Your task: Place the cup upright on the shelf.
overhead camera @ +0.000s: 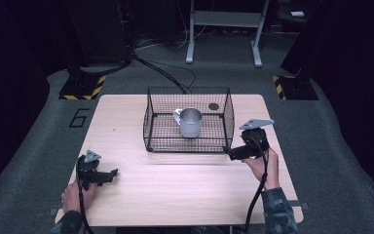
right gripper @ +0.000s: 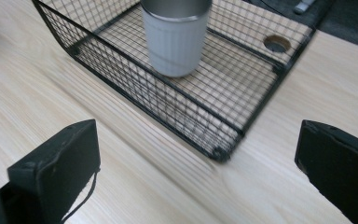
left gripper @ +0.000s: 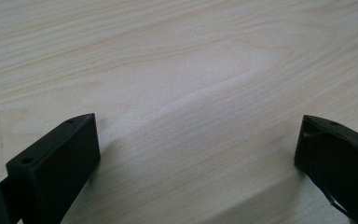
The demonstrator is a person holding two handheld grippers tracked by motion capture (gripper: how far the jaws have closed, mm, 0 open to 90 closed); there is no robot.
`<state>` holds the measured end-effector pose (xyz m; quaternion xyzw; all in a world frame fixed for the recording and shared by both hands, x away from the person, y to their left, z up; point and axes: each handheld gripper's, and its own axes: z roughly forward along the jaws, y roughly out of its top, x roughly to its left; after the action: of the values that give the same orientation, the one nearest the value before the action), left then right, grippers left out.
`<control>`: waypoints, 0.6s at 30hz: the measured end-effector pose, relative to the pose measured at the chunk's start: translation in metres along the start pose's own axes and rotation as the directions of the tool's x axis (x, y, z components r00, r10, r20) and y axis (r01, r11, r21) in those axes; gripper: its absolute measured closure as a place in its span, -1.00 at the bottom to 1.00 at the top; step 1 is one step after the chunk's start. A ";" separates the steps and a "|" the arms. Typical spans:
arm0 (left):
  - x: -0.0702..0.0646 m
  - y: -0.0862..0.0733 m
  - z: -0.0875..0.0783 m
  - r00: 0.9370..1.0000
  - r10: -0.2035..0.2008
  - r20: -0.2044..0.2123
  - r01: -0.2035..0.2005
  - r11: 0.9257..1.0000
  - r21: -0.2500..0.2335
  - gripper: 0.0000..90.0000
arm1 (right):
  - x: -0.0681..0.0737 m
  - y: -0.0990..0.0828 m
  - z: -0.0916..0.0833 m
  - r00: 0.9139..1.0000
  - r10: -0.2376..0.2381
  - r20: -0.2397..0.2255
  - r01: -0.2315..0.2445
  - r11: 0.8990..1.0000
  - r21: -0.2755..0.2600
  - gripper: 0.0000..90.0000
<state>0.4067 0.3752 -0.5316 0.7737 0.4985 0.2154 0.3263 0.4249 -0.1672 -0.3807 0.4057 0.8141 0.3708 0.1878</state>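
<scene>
A silver metal mug stands upright inside a black wire basket at the middle back of the wooden table. My right gripper is open just off the basket's front right corner, its jaws pointing left. In the right gripper view the mug and basket corner lie ahead of the wide-apart jaws. My left gripper rests at the table's front left, open with nothing between the jaws. In the left gripper view there is bare wood between them.
A round hole in the tabletop shows behind the basket's right side. Grey carpet surrounds the table, with stand bases marked in yellow and black at the back left and a metal frame behind.
</scene>
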 end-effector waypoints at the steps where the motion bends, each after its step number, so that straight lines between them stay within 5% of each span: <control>1: 0.000 0.000 0.000 1.000 0.000 0.000 0.000 1.000 0.000 -1.00 | -0.002 -0.005 -0.002 1.000 0.008 0.005 -0.008 1.000 0.001 -1.00; 11: 0.000 0.000 0.000 1.000 0.000 0.000 0.000 1.000 0.000 -1.00 | -0.018 -0.054 -0.008 0.994 0.092 0.050 -0.093 0.996 0.013 -1.00; 18: 0.000 0.000 0.000 1.000 0.000 0.000 0.000 1.000 0.000 -1.00 | -0.028 -0.090 -0.006 0.983 0.160 0.090 -0.163 0.986 0.030 -1.00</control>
<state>0.4067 0.3752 -0.5316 0.7736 0.4985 0.2155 0.3265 0.3916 -0.2281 -0.4451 0.4897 0.7762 0.3516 0.1848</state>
